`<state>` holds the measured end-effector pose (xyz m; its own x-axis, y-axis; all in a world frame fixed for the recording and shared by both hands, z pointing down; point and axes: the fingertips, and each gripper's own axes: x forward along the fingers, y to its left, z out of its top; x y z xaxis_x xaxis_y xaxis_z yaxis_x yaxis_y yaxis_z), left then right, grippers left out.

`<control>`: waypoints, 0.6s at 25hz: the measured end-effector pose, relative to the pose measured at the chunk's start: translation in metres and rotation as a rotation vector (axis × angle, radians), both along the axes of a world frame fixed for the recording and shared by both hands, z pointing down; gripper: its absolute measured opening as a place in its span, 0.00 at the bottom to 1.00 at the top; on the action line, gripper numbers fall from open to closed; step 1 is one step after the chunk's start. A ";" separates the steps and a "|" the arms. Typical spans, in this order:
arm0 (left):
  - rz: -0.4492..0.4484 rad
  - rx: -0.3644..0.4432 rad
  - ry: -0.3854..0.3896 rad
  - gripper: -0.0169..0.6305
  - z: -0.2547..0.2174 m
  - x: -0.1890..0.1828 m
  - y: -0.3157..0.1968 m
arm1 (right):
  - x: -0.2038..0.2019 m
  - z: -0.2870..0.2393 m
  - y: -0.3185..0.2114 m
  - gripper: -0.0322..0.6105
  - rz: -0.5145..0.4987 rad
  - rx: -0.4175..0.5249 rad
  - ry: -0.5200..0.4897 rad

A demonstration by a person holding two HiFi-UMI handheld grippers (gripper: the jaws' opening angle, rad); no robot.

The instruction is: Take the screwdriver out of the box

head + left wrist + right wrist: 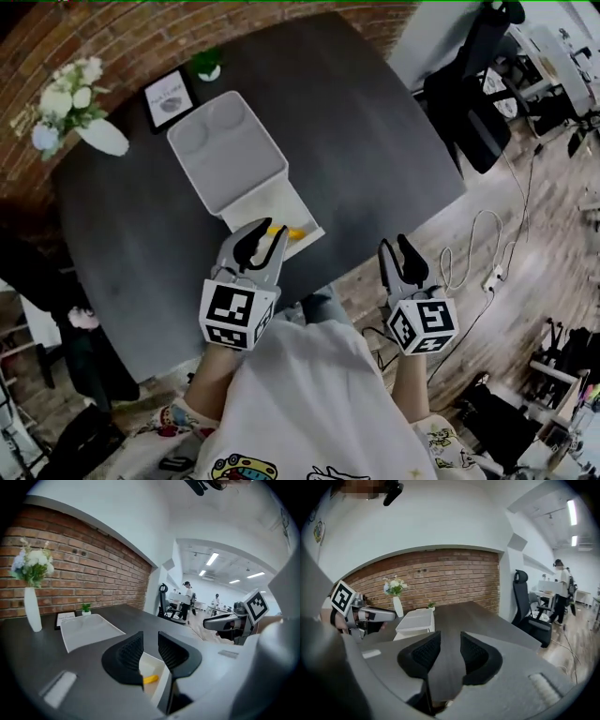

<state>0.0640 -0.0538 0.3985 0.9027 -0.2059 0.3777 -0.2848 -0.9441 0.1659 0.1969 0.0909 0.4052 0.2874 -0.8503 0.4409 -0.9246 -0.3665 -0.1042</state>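
Inside the open near end of the white plastic box [230, 150], the yellow-handled screwdriver [292, 232] lies crosswise just beyond the left tool [262, 239], whose jaws stand apart, empty. The right tool [395, 248], likewise open and empty, hangs farther off, beside the dark bench [375, 141].

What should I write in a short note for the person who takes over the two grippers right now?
Left gripper: jaws open, empty, just over the open near end of the box.
Right gripper: jaws open, empty, off the table edge, away from the box.
Screwdriver: still inside the box, its yellow part visible.
Done: the box is open.
Left: grip the screwdriver and lift it out.
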 end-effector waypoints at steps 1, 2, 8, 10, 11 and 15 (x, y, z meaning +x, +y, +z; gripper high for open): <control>-0.041 0.001 0.000 0.18 -0.001 0.000 -0.007 | 0.006 -0.003 -0.013 0.25 -0.044 0.005 0.004; -0.081 0.006 0.000 0.18 -0.003 0.001 -0.013 | 0.012 -0.006 -0.025 0.25 -0.087 0.011 0.009; -0.305 0.045 0.008 0.18 -0.009 -0.006 -0.039 | 0.031 -0.008 -0.085 0.25 -0.320 0.029 0.025; -0.376 0.053 0.001 0.18 -0.009 -0.016 -0.045 | 0.027 -0.006 -0.103 0.25 -0.394 0.033 0.023; -0.409 0.055 -0.002 0.18 -0.008 -0.021 -0.048 | 0.024 -0.005 -0.111 0.25 -0.430 0.034 0.022; -0.548 0.066 -0.015 0.18 -0.010 -0.044 -0.056 | 0.009 -0.005 -0.143 0.25 -0.573 0.051 0.008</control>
<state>0.0202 -0.1102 0.3888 0.6514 -0.6678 0.3600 -0.7393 -0.6654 0.1035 0.2059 -0.0523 0.4006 -0.2227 -0.8913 0.3950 -0.9748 0.1987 -0.1012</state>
